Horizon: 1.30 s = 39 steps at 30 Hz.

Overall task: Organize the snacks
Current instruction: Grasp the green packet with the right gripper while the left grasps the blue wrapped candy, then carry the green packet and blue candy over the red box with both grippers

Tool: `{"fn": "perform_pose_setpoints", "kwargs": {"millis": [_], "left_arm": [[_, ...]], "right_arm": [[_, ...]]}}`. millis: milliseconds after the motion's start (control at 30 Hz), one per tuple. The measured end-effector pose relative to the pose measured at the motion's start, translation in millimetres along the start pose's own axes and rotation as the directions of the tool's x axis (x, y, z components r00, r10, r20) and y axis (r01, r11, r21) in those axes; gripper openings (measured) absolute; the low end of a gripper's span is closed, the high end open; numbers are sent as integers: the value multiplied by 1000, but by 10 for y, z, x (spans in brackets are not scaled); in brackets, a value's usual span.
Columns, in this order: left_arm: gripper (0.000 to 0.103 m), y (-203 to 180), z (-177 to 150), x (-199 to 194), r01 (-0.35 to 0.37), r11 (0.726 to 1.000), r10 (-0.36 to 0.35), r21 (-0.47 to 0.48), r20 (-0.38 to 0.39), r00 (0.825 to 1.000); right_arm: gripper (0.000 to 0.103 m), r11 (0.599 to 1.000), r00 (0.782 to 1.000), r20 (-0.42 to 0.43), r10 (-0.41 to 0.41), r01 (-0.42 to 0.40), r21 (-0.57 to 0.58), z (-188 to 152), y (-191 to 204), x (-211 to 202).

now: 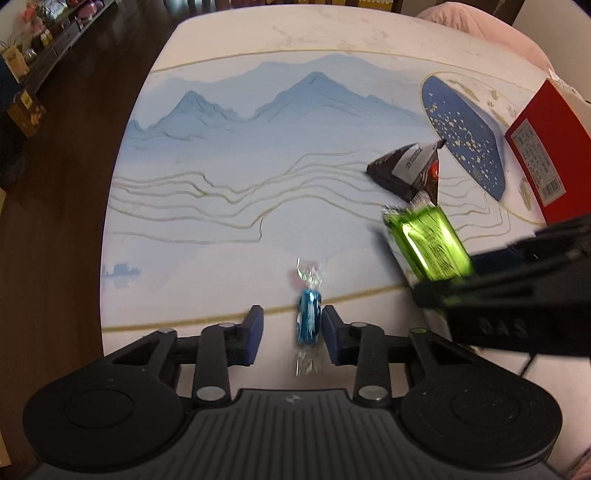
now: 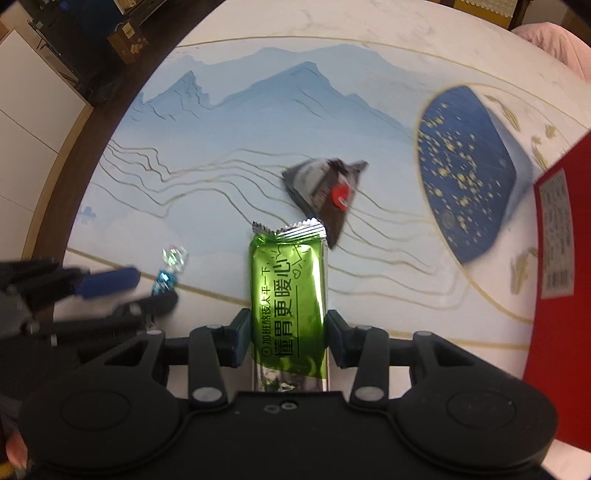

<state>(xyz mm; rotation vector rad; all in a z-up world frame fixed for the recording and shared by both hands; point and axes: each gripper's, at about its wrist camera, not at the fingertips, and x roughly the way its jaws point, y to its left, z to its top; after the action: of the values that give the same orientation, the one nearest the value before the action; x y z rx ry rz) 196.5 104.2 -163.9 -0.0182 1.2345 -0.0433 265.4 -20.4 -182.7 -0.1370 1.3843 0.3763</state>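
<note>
A blue-wrapped candy [image 1: 308, 317] lies on the painted table between the fingers of my left gripper [image 1: 291, 317]. The right pad touches it and a gap shows at the left pad, so the gripper is open. My right gripper [image 2: 288, 325] is shut on a green foil snack packet [image 2: 288, 288], a pad against each long side. In the left wrist view that green packet [image 1: 428, 240] sticks out of the right gripper [image 1: 443, 291], blurred. A dark triangular snack pack [image 2: 325, 188] lies just beyond the green packet's far end.
A dark blue gold-flecked box [image 2: 465, 177] sits at the right, and a red carton [image 2: 561, 277] stands by it at the frame edge. The round table [image 1: 221, 184] ends at the left over dark floor. Pink cloth [image 1: 480, 18] lies at the far right.
</note>
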Motion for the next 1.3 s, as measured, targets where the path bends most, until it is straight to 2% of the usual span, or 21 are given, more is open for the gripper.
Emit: {"fn": "perform_pose_setpoints", "kwargs": {"millis": [33, 100, 167, 433, 767, 1033, 1300], "left_arm": [[28, -1, 17, 2, -2, 1000, 2, -8, 0, 1000], [16, -17, 38, 5, -21, 1000, 21, -9, -4, 1000], [12, -29, 37, -4, -20, 1000, 20, -17, -10, 1000], [11, 13, 27, -155, 17, 996, -17, -92, -6, 1000], [11, -73, 45, -646, 62, 989, -63, -135, 0, 998], [11, -467, 169, -1047, 120, 988, -118, -99, 23, 993], [11, -1205, 420, -1313, 170, 985, -171, 21, 59, 983]], "right_arm": [[42, 1000, 1000, 1, 4, -4, -2, -17, -17, -16], [42, 1000, 1000, 11, 6, -6, 0, -42, -46, -56], [42, 1000, 1000, 20, 17, -18, 7, -61, -79, -97], [42, 999, 997, 54, 46, -47, 13, -167, -223, -346], [42, 997, 991, 113, 76, -78, 8, -309, -449, -833], [42, 992, 977, 176, 119, -124, 14, -420, -749, -1370], [42, 992, 971, 221, 87, -104, 69, -484, -1351, -1705]]}}
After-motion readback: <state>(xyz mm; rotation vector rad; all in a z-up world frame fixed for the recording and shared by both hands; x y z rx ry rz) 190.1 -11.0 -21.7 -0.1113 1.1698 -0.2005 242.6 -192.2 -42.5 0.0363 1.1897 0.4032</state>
